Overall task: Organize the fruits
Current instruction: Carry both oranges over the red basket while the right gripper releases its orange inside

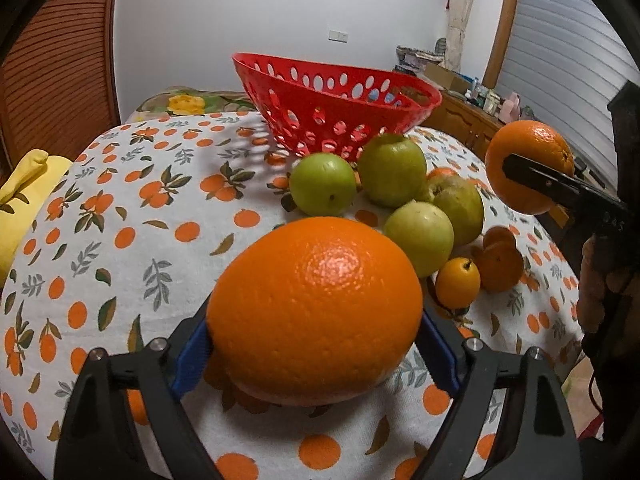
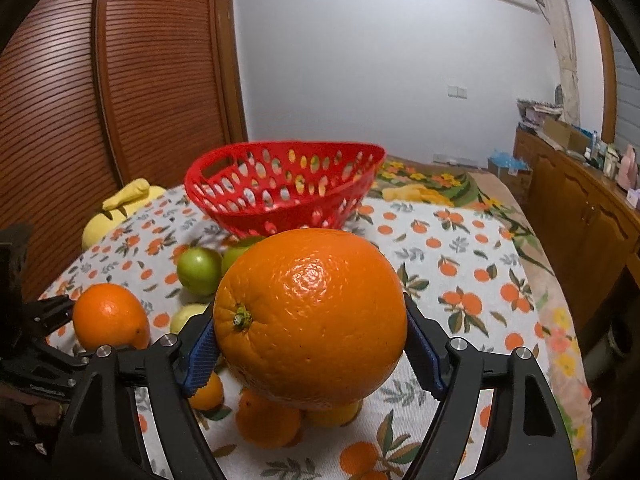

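Your left gripper [image 1: 316,344] and right gripper [image 2: 310,344] each clamp 1 orange. 4 green apples [image 1: 392,168] and small citrus [image 1: 458,282] crowd the tablecloth [image 1: 120,240] before the red basket [image 1: 340,104].

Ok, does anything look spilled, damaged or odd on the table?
Nothing spilled or damaged. The red basket sits upright but shows no fruit inside; green fruits and small oranges lie loose on the cloth in front of it.
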The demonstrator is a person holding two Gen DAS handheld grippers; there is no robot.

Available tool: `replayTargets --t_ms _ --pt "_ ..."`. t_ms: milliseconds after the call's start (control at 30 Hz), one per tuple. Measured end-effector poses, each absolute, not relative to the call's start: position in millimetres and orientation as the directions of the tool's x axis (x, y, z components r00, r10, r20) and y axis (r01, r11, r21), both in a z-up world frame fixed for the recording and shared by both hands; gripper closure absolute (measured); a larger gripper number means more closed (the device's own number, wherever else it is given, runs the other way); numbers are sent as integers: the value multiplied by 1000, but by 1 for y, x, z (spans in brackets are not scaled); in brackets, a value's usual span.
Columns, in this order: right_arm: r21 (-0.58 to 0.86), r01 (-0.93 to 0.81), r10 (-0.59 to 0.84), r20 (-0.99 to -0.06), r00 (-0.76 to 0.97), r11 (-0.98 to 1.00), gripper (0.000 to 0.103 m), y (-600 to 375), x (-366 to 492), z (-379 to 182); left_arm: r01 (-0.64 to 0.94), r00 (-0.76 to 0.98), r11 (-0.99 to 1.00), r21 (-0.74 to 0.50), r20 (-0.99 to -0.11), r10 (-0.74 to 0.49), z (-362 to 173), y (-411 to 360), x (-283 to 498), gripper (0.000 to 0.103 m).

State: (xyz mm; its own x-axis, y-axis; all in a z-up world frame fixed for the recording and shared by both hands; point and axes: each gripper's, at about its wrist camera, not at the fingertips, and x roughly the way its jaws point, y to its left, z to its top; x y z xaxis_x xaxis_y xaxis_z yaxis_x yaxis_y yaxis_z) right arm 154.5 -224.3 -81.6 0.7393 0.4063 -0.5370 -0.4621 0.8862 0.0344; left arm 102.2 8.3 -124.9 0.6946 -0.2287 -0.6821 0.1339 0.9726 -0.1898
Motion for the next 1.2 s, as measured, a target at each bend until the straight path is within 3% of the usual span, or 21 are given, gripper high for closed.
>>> replayTargets --t_ms 833,1200 --pt "26 -520 470 -468 748 854 22 -204 181 -38 163 791 967 -194 -561 -245 -60 29 123 15" --pt "-41 -573 478 -503 720 819 22 -167 221 -12 184 812 968 -171 -528 -247 -36 40 150 15"
